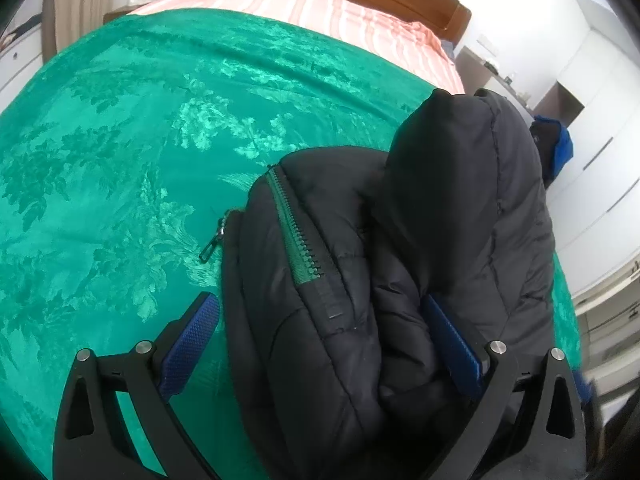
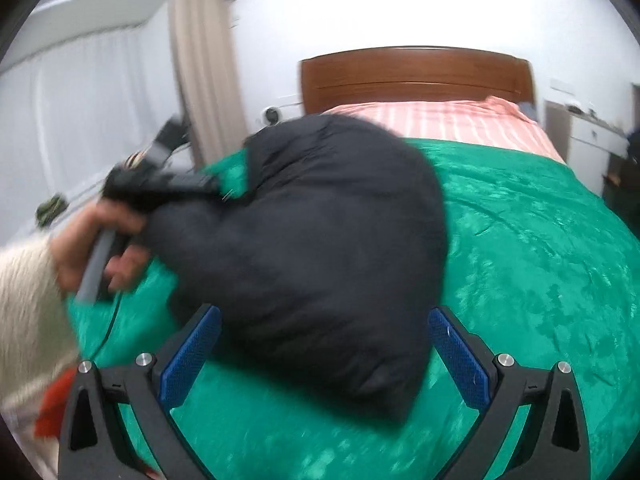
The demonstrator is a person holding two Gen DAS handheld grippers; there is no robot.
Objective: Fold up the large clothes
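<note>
Black padded jacket [image 1: 400,264] bunched in a folded heap on the green patterned bedspread [image 1: 120,140]; green zipper [image 1: 298,232] exposed, no label or writing legible. Left gripper [image 1: 320,344]: jaws wide apart, straddling the jacket's near end; whether its pads press the fabric cannot be told. Right gripper [image 2: 324,356]: fully spread, holding nothing, near the jacket's edge. The left hand [image 2: 92,248] grips its handle beside the jacket.
</note>
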